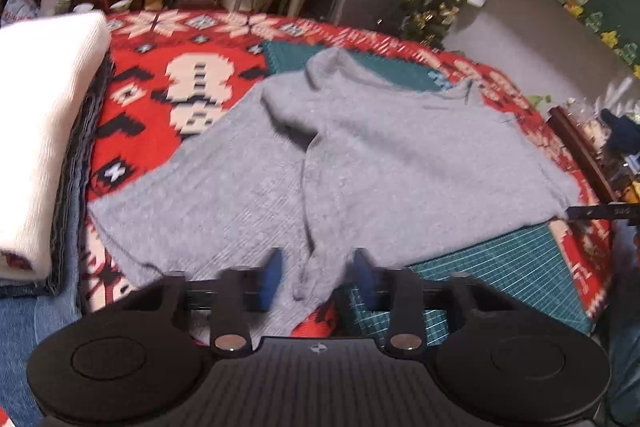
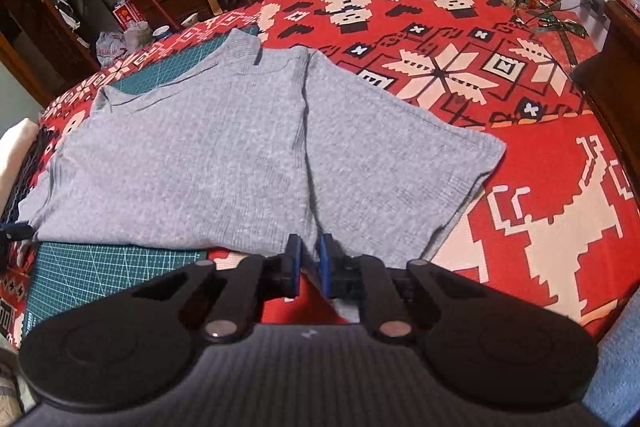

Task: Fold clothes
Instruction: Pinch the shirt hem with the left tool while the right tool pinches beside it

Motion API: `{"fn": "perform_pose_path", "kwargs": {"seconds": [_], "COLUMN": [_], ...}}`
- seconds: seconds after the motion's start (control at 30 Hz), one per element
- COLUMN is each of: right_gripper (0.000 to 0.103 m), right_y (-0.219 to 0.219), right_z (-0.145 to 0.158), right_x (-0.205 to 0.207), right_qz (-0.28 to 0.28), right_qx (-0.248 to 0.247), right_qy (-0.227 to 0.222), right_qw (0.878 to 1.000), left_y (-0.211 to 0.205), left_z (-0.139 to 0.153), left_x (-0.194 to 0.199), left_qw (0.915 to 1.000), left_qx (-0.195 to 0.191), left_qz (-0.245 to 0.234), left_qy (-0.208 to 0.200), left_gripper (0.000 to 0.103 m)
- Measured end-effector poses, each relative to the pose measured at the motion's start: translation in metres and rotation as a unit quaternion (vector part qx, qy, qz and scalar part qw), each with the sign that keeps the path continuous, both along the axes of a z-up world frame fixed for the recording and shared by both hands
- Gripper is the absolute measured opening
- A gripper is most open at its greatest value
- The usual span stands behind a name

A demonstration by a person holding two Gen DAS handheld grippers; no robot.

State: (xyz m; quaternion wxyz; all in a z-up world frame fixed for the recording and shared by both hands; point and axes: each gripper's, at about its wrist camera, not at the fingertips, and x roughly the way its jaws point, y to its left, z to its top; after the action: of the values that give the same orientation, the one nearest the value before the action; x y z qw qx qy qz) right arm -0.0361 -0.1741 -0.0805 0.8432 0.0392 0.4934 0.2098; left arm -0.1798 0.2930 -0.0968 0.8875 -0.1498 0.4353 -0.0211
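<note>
- A red patterned cloth (image 2: 520, 115) and green cutting mat (image 2: 100, 267) cover the worktop in a cluttered room.
- The grey sweater (image 2: 224, 155) lies spread across both.
- Left claw (image 1: 318, 275) gapes around a sweater fold; right claw (image 2: 309, 263) pinches its hem.

Each black gripper (image 1: 318, 277) (image 2: 309, 265) has blue fingertip pads, round side discs and silver screws.

Grey sweater (image 2: 224, 147); red-white snowflake-patterned blanket (image 2: 520, 131).
</note>
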Motion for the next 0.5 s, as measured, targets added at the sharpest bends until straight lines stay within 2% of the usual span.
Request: {"fn": "perform_pose_path", "kwargs": {"seconds": [0.1, 0.27, 0.5], "right_gripper": [0.008, 0.008, 0.008], "right_y": [-0.005, -0.016, -0.024], "right_z": [0.001, 0.001, 0.007], "right_x": [-0.001, 0.000, -0.006], "right_qz": [-0.006, -0.021, -0.029], "right_qx": [0.001, 0.002, 0.001], "right_qy": [0.010, 0.022, 0.030], "right_qw": [1.000, 1.000, 0.999], "left_y": [0.004, 0.001, 0.001], "left_z": [0.002, 0.004, 0.001], "left_x": [-0.006, -0.018, -0.028], "left_qw": [0.9996, 0.9994, 0.9989], "left_qx": [-0.026, -0.027, -0.035], "left_qz": [0.008, -0.013, -0.013], "left_qy": [0.002, 0.014, 0.027], "left_gripper": [0.004, 0.004, 0.007]}}
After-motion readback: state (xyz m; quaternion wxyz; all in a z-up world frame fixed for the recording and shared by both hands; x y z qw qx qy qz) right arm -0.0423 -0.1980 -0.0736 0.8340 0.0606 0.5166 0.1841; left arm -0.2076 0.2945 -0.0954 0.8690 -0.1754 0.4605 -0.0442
